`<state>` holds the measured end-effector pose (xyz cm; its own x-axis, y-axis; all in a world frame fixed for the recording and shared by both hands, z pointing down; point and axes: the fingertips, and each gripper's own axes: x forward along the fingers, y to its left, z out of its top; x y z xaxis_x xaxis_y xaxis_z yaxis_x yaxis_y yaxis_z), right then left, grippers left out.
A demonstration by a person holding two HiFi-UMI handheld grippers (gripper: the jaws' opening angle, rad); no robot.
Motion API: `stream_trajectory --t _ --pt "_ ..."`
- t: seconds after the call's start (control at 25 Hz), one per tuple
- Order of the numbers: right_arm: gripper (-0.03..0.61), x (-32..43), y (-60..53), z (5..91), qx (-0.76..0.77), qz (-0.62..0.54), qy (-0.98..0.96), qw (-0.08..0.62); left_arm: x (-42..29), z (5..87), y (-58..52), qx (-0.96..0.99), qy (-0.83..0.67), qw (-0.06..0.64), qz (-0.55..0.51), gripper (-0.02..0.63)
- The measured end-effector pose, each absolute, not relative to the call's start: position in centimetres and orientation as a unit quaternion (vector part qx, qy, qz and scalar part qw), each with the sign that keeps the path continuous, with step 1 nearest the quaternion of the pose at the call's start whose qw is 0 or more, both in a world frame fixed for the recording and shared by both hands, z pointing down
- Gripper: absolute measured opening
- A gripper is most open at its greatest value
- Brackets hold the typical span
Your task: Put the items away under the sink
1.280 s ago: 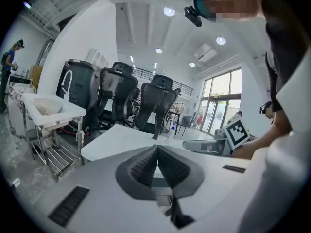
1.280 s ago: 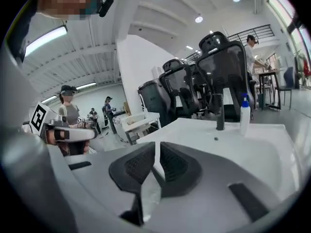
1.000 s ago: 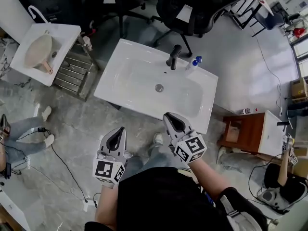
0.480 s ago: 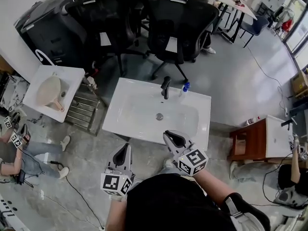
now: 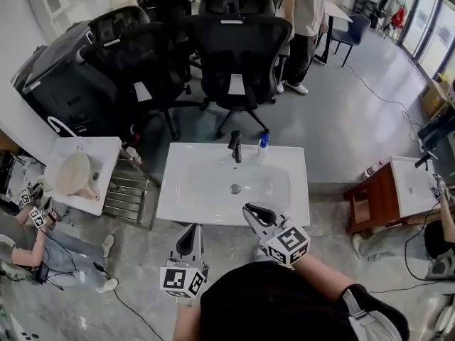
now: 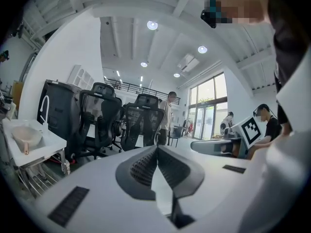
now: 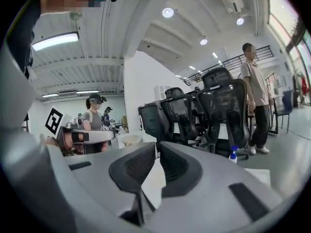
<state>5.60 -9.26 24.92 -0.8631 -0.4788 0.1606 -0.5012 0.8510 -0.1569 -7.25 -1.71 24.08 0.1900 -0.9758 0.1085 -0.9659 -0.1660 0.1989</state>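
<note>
A white sink basin (image 5: 185, 206) stands on the floor in front of me in the head view, with a black faucet (image 5: 234, 148) at its far rim. A small spray bottle (image 5: 262, 143) with a blue top stands right of the faucet; the right gripper view shows the spray bottle (image 7: 234, 154) too. My left gripper (image 5: 192, 234) hovers short of the basin's near edge, shut and holding nothing. My right gripper (image 5: 257, 213) is over the near rim, also shut and holding nothing. The left gripper (image 6: 156, 150) and right gripper (image 7: 158, 147) have their jaws together in their own views.
A smaller white sink (image 5: 106, 155) holding a beige funnel-shaped bowl (image 5: 73, 175) sits at the left beside a metal rack (image 5: 126, 186). A wooden cabinet (image 5: 370, 194) is at the right. Black office chairs (image 5: 238, 45) crowd behind. A person (image 5: 302, 20) stands beyond them; another sits on the floor at left.
The head view has tilted up and back, so the sink sits farther off and more of the room shows. Both grippers have dropped lower in the picture and stay shut.
</note>
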Motion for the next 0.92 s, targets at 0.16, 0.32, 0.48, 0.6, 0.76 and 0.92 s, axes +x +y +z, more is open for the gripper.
stream_trajectory --t 0.16,0.32,0.48,0.6,0.76,0.92 --pt "0.051 6.1 -8.9 24.7 0.263 0.099 -0.958 0.055 -6.4 24.1 -1.7 0.773 -0.624 0.115 -0.024 0.023" --pt "0.051 6.7 -8.8 24.8 0.278 0.098 -0.954 0.055 -6.1 24.2 -1.8 0.777 -0.618 0.116 -0.024 0.023" --pt "0.051 7.3 -8.9 24.4 0.289 0.097 -0.951 0.053 -5.8 24.0 -1.9 0.783 -0.611 0.118 -0.022 0.023" --pt "0.051 7.6 -8.9 24.3 0.294 0.096 -0.950 0.055 -5.5 23.8 -1.8 0.785 -0.607 0.118 -0.020 0.023" --pt "0.051 8.1 -9.1 24.4 0.296 0.096 -0.949 0.058 -5.2 24.0 -1.9 0.785 -0.608 0.120 -0.021 0.023" --pt "0.051 8.7 -9.4 24.7 0.301 0.099 -0.947 0.061 -4.9 24.0 -2.1 0.786 -0.606 0.121 -0.022 0.023"
